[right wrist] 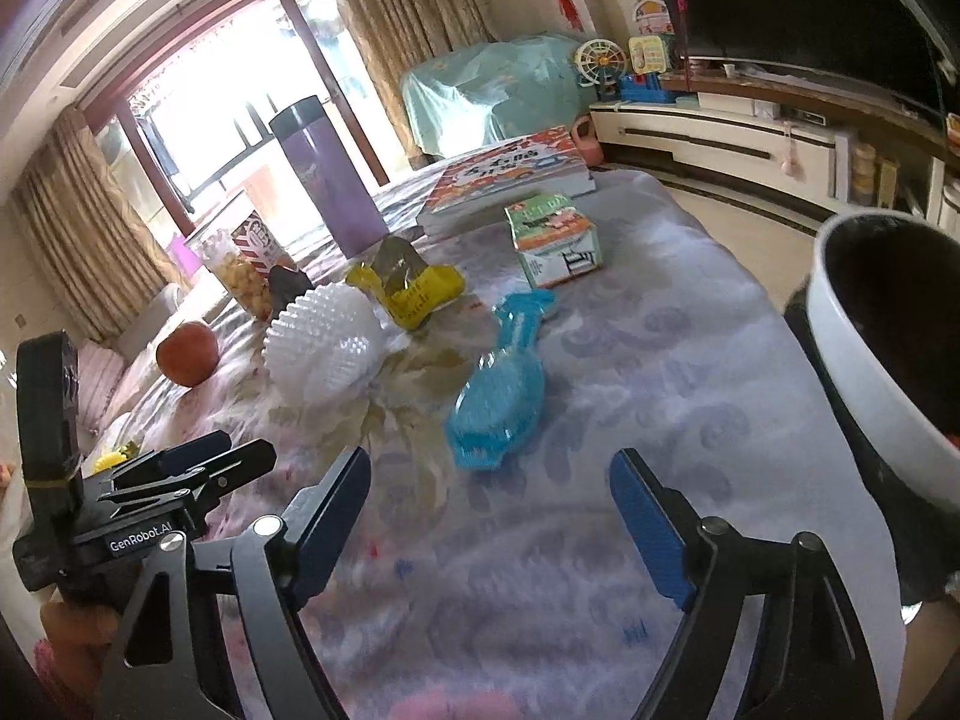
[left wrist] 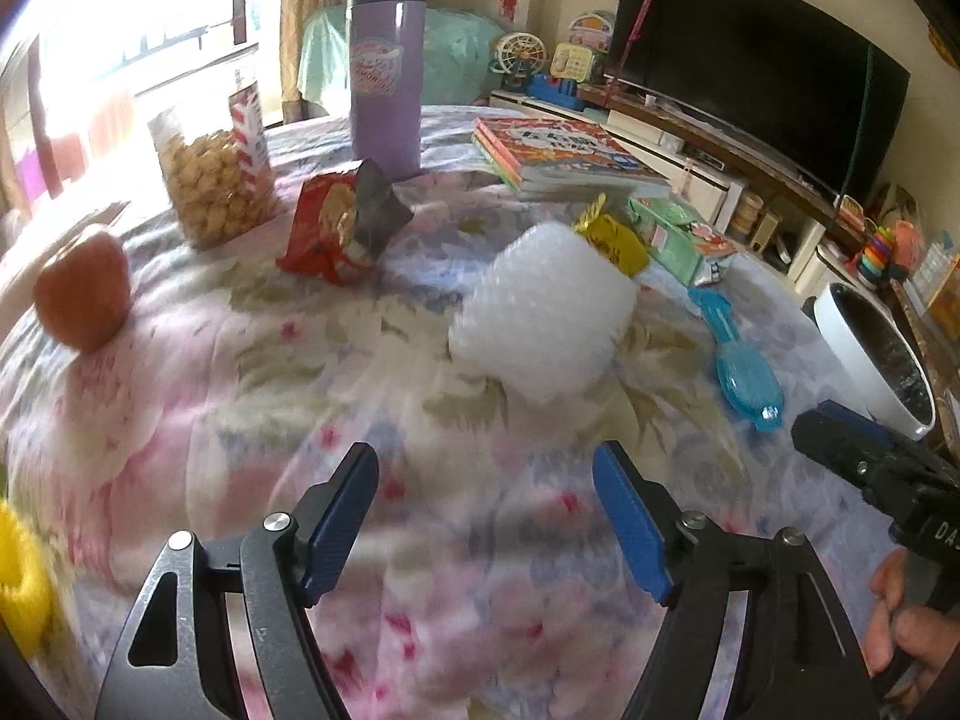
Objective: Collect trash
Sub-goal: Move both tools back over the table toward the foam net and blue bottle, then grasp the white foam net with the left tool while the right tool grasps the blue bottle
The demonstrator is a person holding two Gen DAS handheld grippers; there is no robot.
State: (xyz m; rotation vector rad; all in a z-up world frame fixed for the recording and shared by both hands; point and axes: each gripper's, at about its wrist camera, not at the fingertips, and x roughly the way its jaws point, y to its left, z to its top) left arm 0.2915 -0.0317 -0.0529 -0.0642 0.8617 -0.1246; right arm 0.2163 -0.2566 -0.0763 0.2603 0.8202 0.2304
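Left gripper (left wrist: 486, 516), right gripper (right wrist: 489, 519) agape

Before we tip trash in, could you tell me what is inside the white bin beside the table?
The white bin shows a dark inner wall, with a small reddish speck near its lower rim. Its bottom is hidden by the rim, so I cannot tell the rest.

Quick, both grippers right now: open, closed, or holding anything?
Left gripper: open, nothing between its fingers, over the floral tablecloth.
Right gripper: open, empty as well.
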